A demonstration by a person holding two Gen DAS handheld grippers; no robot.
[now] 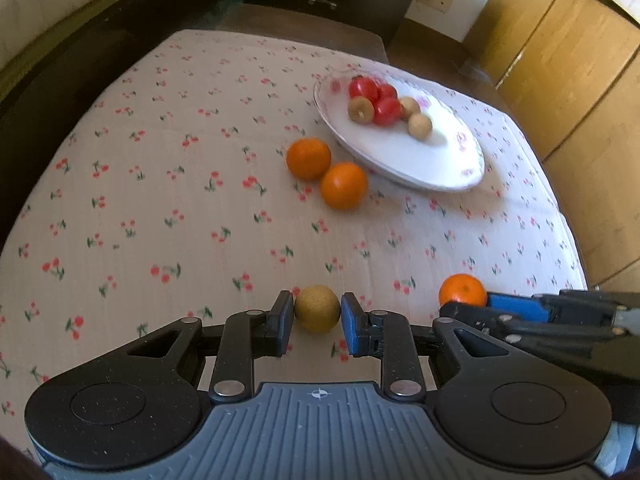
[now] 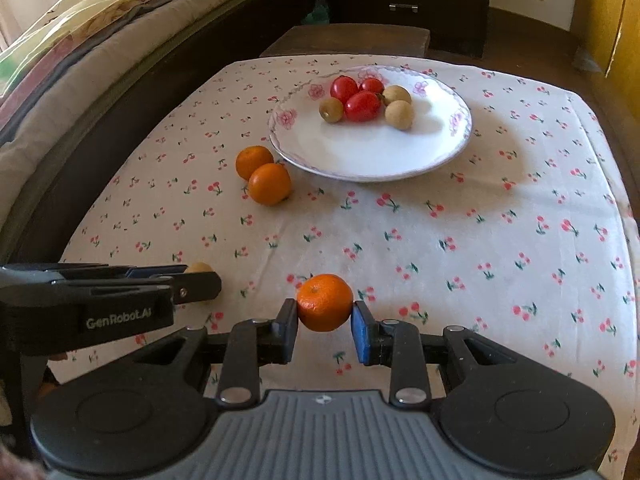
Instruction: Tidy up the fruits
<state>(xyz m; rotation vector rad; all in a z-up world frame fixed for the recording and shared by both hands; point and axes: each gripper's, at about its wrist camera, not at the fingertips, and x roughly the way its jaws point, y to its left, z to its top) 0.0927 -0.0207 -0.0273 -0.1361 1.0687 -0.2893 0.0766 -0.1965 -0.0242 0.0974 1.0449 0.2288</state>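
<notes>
I have both tongs clamped across the middle of firm, light, roll-prone fruit — left tongs [image 1: 317, 314] on a brown fruit [image 1: 317, 308], right tongs [image 2: 324, 316] on an orange [image 2: 325, 302].

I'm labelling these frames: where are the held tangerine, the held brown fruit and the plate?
held tangerine [image 2: 325, 303]: right wrist view, middle of its peel.
held brown fruit [image 1: 317, 309]: left wrist view, centre of its skin.
plate [image 2: 372, 156]: right wrist view, bare white near side.

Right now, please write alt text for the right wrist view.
The right gripper holds an orange in its jaws above a cherry-print tablecloth. Beyond it, a white plate carries tomatoes and small brown fruits; two oranges lie beside it.
</notes>
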